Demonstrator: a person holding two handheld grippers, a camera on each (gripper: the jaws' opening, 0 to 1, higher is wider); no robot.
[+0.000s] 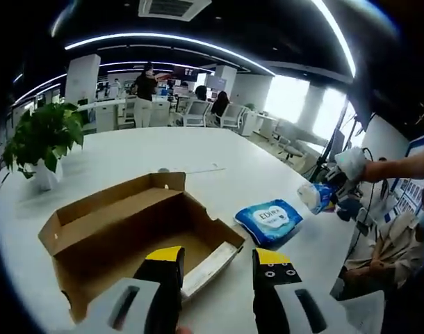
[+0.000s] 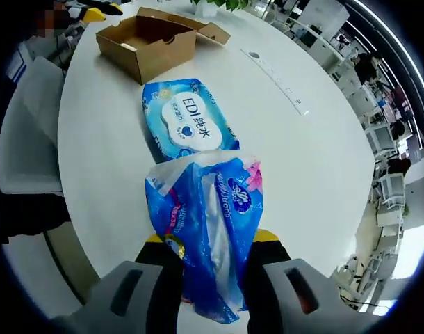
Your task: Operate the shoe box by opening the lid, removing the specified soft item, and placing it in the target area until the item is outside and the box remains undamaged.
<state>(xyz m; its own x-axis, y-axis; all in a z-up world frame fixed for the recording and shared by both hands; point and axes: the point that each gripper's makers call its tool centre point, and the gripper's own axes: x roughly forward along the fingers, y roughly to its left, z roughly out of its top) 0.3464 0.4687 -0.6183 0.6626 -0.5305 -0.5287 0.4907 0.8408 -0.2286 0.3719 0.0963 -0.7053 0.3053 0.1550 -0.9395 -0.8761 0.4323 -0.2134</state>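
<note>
An open brown cardboard shoe box (image 1: 139,236) lies on the white table (image 1: 170,149), lid flap folded back to the left. My left gripper (image 1: 219,268) hovers open over the box's near right corner, nothing between its yellow-tipped jaws. A blue wet-wipes pack (image 1: 269,220) rests on the table to the right of the box. My right gripper (image 2: 210,252) is shut on a blue soft tissue pack (image 2: 208,223), held above the table beyond the wipes pack (image 2: 186,120). The box (image 2: 153,40) shows far off in the right gripper view.
A potted plant (image 1: 45,142) stands at the table's left edge. A long white strip (image 2: 276,73) lies on the table. A person sits by the table's right edge (image 1: 382,254). Office chairs and people stand in the background.
</note>
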